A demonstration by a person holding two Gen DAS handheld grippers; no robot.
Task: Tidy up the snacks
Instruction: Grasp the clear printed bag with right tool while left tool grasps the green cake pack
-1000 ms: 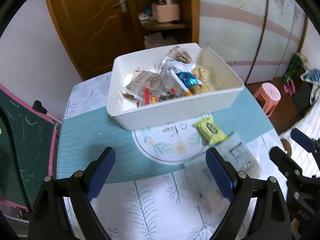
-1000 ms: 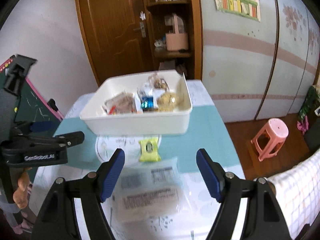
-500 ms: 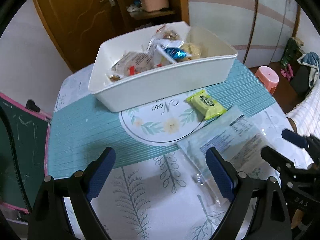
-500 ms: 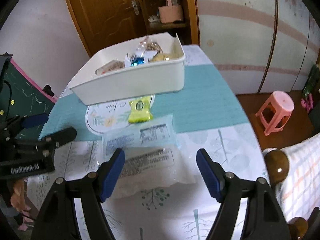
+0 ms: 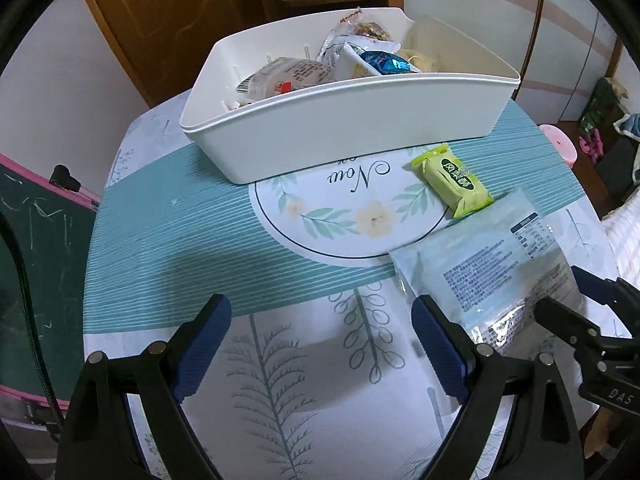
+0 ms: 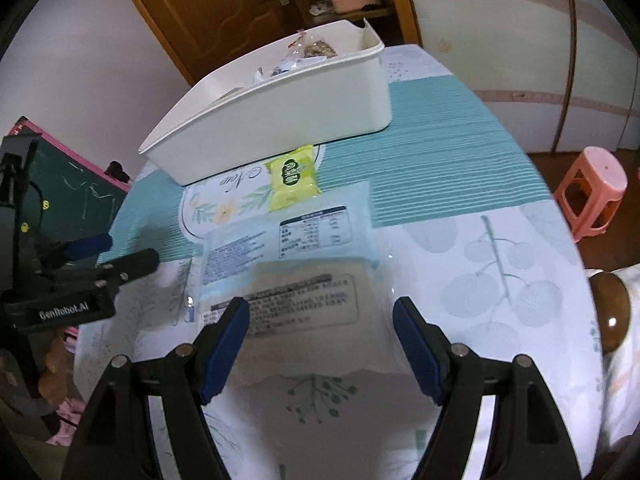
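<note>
My left gripper (image 5: 320,344) hangs open over bare surface (image 5: 168,240), nothing between its jaws. At its twelve o'clock stands the white bin (image 5: 352,120), part filled with snacks. At two o'clock lies the green snack pack (image 5: 454,180), just in front of the bin. The pale blue packet (image 6: 288,240) lies flat beside it. My right gripper (image 6: 322,336) straddles that packet's near end, jaws opening, pads clear of it.
</note>
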